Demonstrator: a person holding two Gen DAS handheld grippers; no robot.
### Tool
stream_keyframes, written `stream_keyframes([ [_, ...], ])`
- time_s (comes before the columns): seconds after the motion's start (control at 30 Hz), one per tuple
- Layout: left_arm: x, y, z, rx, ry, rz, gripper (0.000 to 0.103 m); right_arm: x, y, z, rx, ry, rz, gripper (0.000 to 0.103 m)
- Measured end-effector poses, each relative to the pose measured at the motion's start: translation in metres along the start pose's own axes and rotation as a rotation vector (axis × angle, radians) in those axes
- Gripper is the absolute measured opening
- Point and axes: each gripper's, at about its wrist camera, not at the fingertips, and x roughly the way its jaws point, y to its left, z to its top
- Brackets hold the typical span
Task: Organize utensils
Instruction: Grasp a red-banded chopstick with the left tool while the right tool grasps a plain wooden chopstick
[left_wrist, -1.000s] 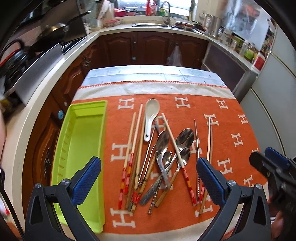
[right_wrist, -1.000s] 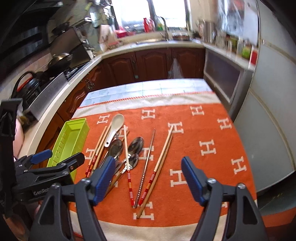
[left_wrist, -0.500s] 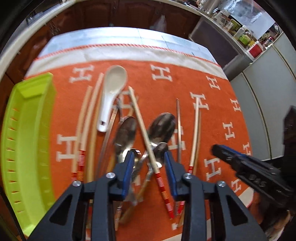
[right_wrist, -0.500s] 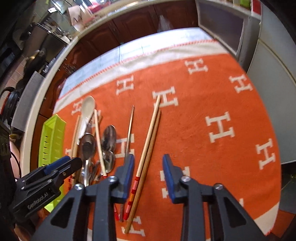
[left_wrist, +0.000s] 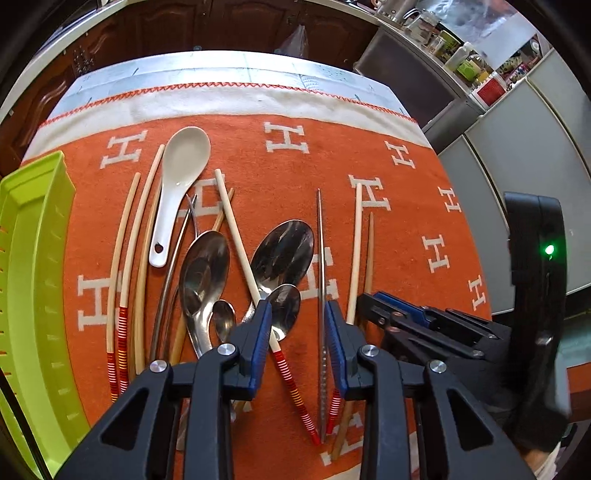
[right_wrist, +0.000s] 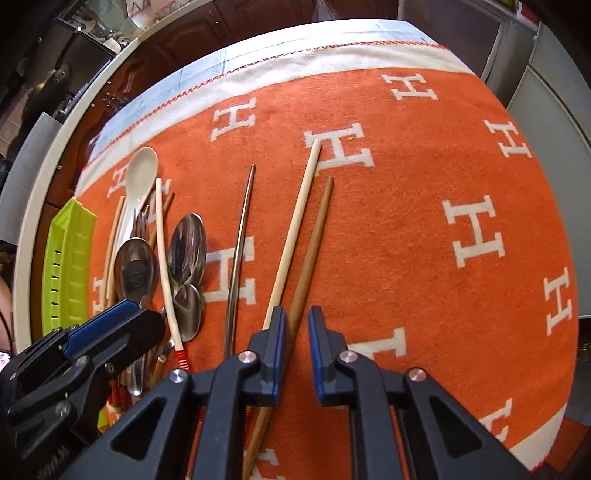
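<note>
Fingers of my left gripper (left_wrist: 298, 334) stand partly apart, low over the utensil pile, with a red-banded chopstick (left_wrist: 251, 280) and a small metal spoon (left_wrist: 284, 310) lying between them, gripping nothing that I can see. Fingers of my right gripper (right_wrist: 296, 352) are likewise narrowly parted, straddling a dark brown chopstick (right_wrist: 310, 258) just beside a pale chopstick (right_wrist: 291, 236), though contact cannot be told. Remaining utensils, including a white ceramic spoon (left_wrist: 177, 192) and a metal chopstick (left_wrist: 320, 258), lie on the orange cloth (right_wrist: 424, 166) covering the table, with the green tray (left_wrist: 33, 277) at its left edge.
</note>
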Motion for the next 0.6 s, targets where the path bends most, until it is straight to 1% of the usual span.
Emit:
stream_keyframes([
  [0.03, 0.000, 0.001, 0.000, -0.007, 0.001, 0.007, 0.025, 0.003, 0.006, 0.002, -0.015, -0.012, -0.017, 0.013],
  [0.13, 0.000, 0.005, 0.001, -0.026, 0.007, -0.017, 0.025, 0.003, 0.009, 0.000, -0.029, -0.027, -0.035, 0.010],
  [0.23, -0.001, 0.005, 0.001, -0.024, 0.011, -0.026, 0.023, 0.001, -0.004, -0.003, 0.006, -0.022, 0.007, 0.007],
  [0.3, -0.002, 0.001, 0.000, -0.012, 0.022, -0.039, 0.017, -0.002, -0.016, -0.005, 0.034, -0.010, 0.046, 0.006],
  [0.43, 0.005, -0.012, 0.001, 0.005, 0.049, -0.081, 0.010, -0.006, -0.035, -0.013, 0.082, 0.002, 0.102, 0.006],
  [0.53, 0.013, -0.022, 0.004, 0.015, 0.065, -0.092, 0.009, -0.008, -0.044, -0.017, 0.106, -0.001, 0.128, 0.006],
  [0.6, 0.022, -0.027, 0.008, 0.014, 0.085, -0.113, 0.008, -0.010, -0.048, -0.019, 0.120, -0.004, 0.148, 0.006],
])
